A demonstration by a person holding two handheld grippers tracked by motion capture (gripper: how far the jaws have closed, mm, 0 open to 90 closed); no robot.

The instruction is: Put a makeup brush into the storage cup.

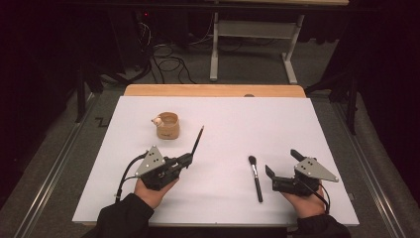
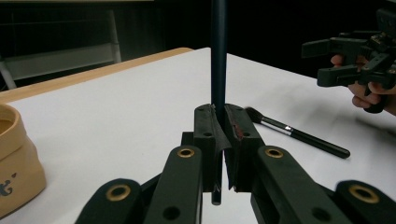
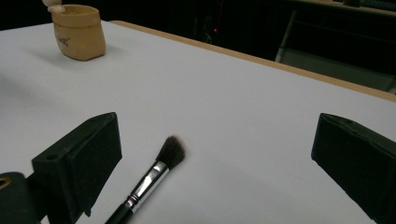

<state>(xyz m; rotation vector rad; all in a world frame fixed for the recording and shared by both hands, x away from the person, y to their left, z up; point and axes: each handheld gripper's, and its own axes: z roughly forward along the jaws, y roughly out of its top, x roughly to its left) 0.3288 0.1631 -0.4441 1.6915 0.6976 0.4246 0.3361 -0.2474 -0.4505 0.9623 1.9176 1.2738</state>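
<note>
A white table [image 1: 223, 124] stands in a dark room. From the high view, the left gripper [image 1: 187, 159] grips a dark pencil [image 1: 198, 141] near a tan cup [image 1: 168, 125] toward the far left corner. The left gripper view shows its jaws clamped on the pencil [image 2: 218, 56]. In the right gripper view, wide-spread jaws of the right gripper [image 3: 215, 154] flank a makeup brush [image 3: 149, 184] near the front edge.

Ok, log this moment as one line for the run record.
left gripper: shut on pencil | right gripper: open, beside makeup brush | brush flat on table | cup: upright
</note>
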